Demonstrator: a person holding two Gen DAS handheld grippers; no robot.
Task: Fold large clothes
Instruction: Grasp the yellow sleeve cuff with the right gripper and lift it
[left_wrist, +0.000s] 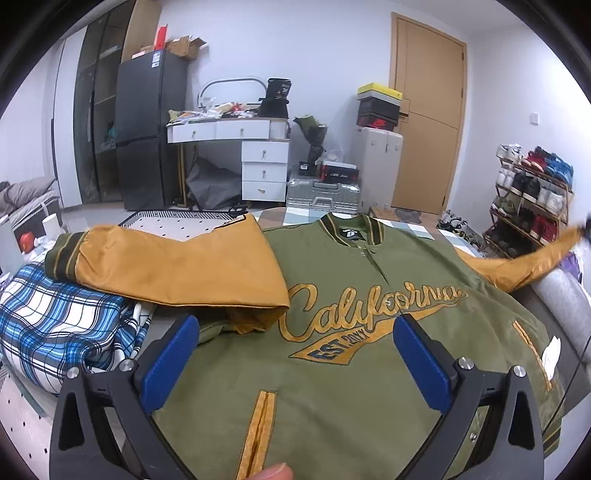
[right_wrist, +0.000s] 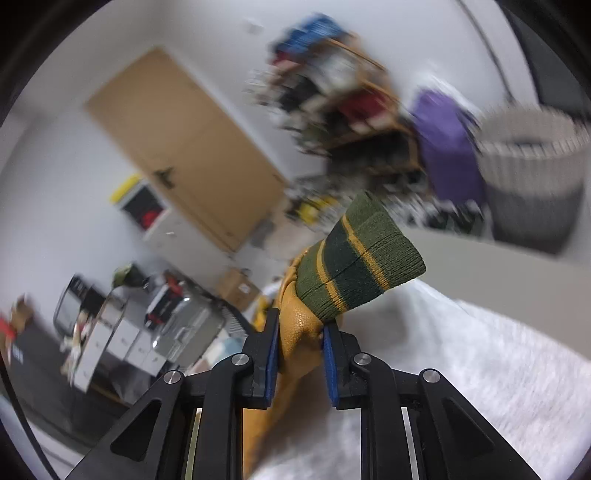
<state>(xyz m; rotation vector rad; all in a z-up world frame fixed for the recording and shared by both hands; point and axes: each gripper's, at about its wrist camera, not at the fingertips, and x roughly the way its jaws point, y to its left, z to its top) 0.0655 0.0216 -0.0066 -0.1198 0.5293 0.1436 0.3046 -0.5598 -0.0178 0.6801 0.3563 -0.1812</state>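
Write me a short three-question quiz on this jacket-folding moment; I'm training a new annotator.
1. True or false: the right gripper has its fingers shut on the jacket's mustard sleeve.
2. The left gripper is: A) open above the jacket; B) shut on the collar; C) holding the plaid cloth.
3. Fill in: the striped cuff sticks out ____ the right fingertips.

Key: 1 true; 2 A; 3 beyond.

Plaid bedding (left_wrist: 55, 325) left; shoe rack (left_wrist: 532, 199) right; wooden door (left_wrist: 428, 110) behind.
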